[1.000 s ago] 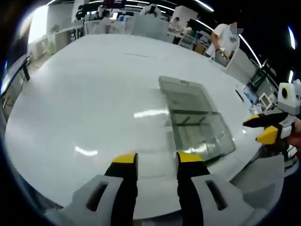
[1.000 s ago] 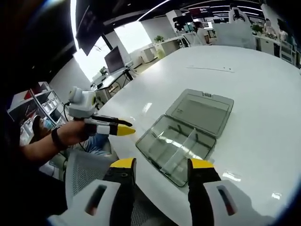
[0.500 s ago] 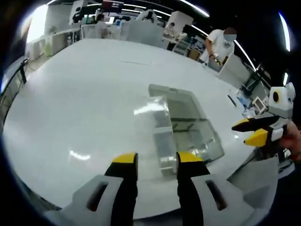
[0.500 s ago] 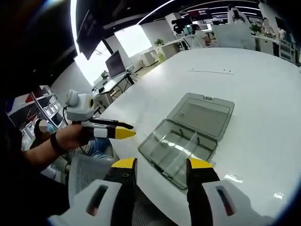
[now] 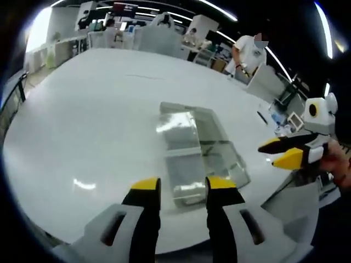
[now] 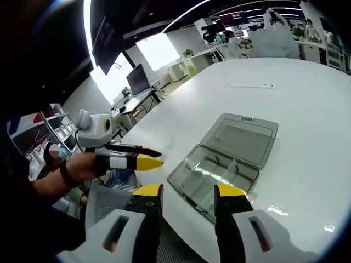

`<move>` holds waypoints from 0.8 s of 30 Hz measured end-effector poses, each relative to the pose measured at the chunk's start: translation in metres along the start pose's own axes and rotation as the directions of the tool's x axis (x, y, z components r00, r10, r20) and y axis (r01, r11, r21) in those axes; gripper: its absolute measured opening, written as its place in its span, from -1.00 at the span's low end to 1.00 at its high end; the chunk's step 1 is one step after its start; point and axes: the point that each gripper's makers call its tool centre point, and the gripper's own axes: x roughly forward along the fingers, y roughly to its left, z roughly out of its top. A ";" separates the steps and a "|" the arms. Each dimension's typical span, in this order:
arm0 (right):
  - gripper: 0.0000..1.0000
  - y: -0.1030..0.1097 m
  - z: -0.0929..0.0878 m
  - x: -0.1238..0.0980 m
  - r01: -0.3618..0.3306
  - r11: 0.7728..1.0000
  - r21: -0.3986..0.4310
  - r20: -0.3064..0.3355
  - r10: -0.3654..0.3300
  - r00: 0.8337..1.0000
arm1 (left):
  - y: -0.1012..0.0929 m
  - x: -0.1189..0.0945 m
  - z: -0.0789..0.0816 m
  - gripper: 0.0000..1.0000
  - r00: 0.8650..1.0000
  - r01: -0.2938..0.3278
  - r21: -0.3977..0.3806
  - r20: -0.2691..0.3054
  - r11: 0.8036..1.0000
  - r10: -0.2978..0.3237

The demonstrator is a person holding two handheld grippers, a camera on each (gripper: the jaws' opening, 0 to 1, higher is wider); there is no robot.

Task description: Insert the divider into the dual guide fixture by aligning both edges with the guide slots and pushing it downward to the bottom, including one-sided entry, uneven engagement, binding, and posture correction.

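Claws (image 5: 181, 185) (image 6: 189, 190) both apart, empty; box (image 6: 226, 163) lid open, divider (image 6: 215, 174) perhaps inside.

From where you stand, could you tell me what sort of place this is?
Probably an open-plan office or lab. A large white table holds an open clear plastic box, desks with a monitor stand by bright windows, and long strip lights run overhead, with a person standing in the background.

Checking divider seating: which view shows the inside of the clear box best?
The right gripper view: the clear box lies open, lid flat behind, and partitions inside the tray are readable. In the left gripper view the same box is washed out by glare, so its inner walls are hard to make out.
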 end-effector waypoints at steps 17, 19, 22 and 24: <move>-0.47 0.007 0.004 0.001 -0.029 1.000 0.011 0.018 0.028 0.999 | -0.030 0.002 -0.002 -0.39 0.998 0.063 0.012 0.005 0.998 -0.063; -0.50 0.009 0.005 0.002 -0.036 0.999 0.011 0.019 0.036 0.999 | -0.033 0.002 -0.002 -0.39 0.998 0.069 0.016 0.004 0.997 -0.069; -0.54 0.011 0.007 0.004 -0.045 0.999 0.014 0.023 0.044 0.999 | -0.039 0.002 -0.001 -0.39 0.996 0.083 0.022 0.009 0.996 -0.084; -0.53 0.013 0.010 0.005 -0.052 0.998 0.018 0.036 0.052 0.998 | -0.041 0.003 0.000 -0.39 0.996 0.088 0.023 0.013 0.996 -0.089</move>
